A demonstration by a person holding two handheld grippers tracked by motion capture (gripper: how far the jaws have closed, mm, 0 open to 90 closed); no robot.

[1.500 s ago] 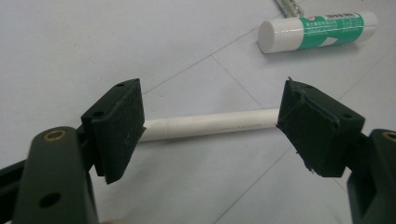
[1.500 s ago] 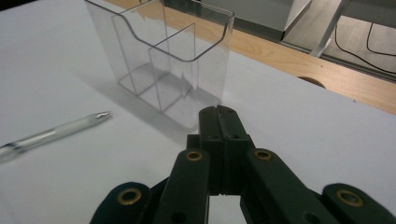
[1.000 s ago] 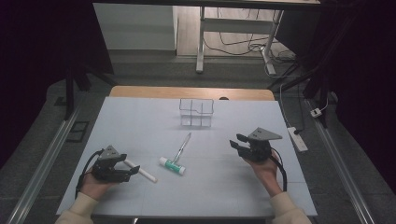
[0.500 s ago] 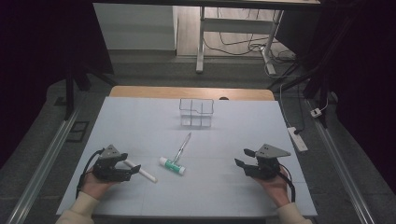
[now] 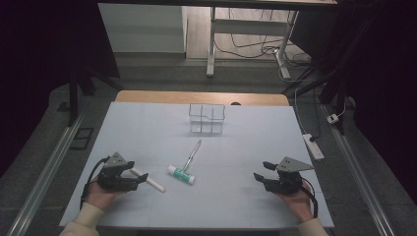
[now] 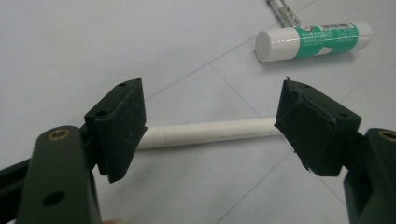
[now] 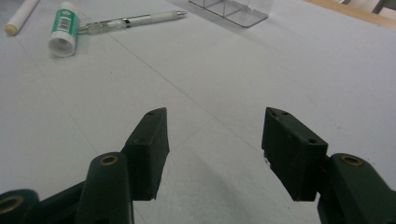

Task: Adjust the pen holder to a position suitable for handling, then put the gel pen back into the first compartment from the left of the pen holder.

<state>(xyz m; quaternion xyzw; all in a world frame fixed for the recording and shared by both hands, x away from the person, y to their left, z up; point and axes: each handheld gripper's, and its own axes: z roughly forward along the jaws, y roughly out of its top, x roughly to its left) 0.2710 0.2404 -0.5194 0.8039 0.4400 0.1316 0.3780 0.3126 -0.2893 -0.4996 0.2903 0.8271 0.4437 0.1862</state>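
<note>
Table (image 5: 147,128) | left gripper (image 5: 143,178) jaws wide astride white stick (image 5: 150,180) | right gripper (image 5: 261,170) low, jaws just opened, empty

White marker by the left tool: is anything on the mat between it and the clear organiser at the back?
Yes. The green-and-white glue stick and silver pen lie between the white cylindrical marker and the clear plastic organiser; lifting it clears both.

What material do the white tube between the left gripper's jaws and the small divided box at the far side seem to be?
White tube: probably matte plastic, with a smooth, even surface and a faint seam near one end; paper-wrapped chalk is also possible. Divided box: clear acrylic or similar plastic, since the table shows through its walls and its edges glint.
</note>
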